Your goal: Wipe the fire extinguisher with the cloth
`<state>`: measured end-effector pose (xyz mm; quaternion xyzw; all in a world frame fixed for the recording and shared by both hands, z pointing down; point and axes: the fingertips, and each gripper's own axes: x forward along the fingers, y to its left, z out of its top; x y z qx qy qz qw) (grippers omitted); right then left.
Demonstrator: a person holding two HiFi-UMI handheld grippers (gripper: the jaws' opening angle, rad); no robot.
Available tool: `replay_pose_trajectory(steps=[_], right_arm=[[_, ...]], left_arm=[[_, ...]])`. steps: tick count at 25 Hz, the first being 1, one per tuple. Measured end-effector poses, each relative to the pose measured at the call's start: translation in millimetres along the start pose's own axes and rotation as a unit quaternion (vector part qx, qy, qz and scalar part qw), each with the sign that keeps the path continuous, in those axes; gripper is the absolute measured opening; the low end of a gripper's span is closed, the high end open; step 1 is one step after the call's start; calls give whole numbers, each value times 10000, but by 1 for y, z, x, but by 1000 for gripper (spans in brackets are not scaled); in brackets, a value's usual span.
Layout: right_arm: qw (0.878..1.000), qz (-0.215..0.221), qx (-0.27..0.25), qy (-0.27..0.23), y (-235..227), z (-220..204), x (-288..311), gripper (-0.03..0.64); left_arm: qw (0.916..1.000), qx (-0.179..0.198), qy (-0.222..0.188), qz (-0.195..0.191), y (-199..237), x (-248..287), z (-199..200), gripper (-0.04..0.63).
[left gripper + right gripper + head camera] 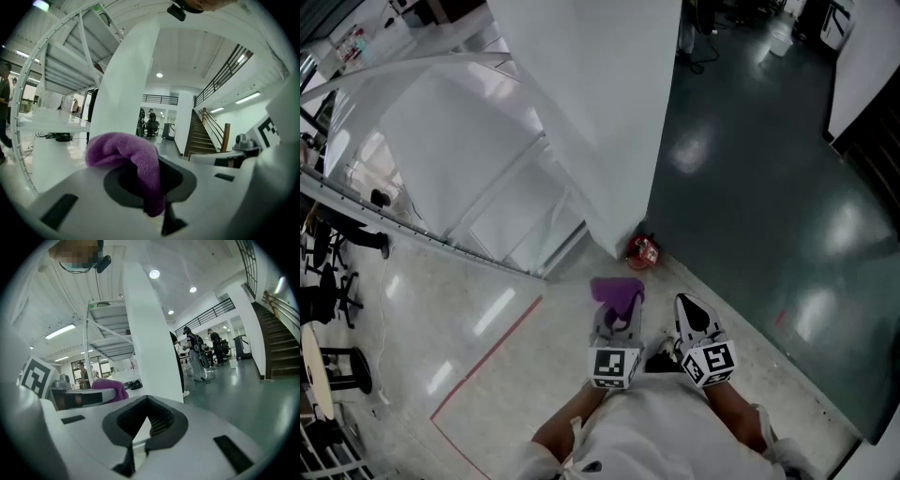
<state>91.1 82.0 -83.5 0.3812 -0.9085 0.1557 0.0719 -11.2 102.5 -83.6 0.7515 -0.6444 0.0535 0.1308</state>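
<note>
Both closed: our left tongs (615,323) clench purple fleecy cloth (619,292), right tongs (690,314) empty; small red fire extinguisher (643,250) sits just ahead, cloth slightly nearer.

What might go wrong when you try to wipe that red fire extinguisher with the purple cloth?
1. The left gripper pinches only a small part of the cloth. The rest bunches loose, so it may slip out during rubbing.
2. The fire extinguisher sits on the floor right at the foot of the white pillar. A hard push might tip it, and its far side looks hard to reach.
</note>
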Motion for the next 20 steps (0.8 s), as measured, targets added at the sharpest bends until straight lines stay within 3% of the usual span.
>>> replay_pose_trajectory(steps=[9,20], right_arm=[[9991,317,-283,-53,15,4,-10,13],[9979,501,-392,-79,17,2,-19,13]], left_arm=[[9996,229,-113,-113,-12,-11,10,60],[9994,248,-234,-38,-24,-19,9,60]])
